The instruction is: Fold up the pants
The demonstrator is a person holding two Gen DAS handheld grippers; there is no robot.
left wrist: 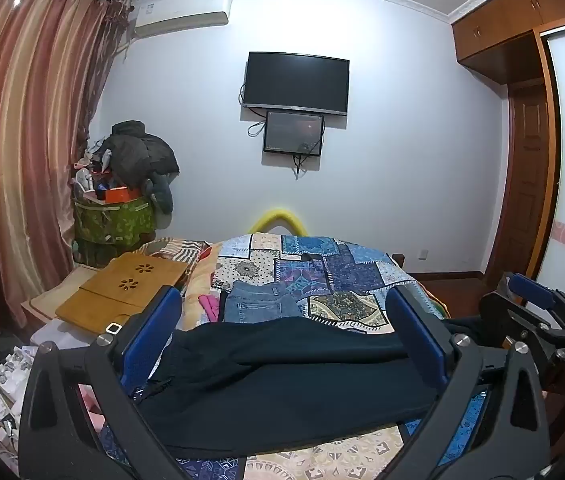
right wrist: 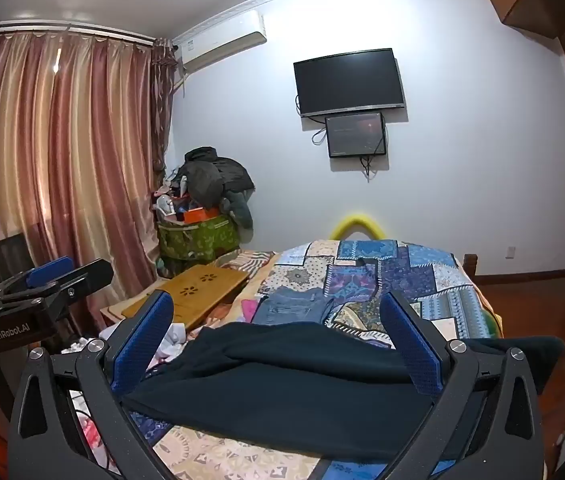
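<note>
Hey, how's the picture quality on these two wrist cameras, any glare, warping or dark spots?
Left wrist view: strong fisheye bending of the wall and curtain, black corners, and the dark pants lose fold detail. Right wrist view: same warping, bright glare on the ceiling, a shiny streak on the curtain, and the TV leans.

"DAS" on the right gripper (left wrist: 530, 300) body (lower right), "GenRobot.AI" on the left gripper (right wrist: 48, 276) body (left edge)

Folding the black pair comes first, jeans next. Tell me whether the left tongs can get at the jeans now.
Probably yes. The left tongs are open, and the jeans lie uncovered just beyond the black pants, with nothing in between.
</note>
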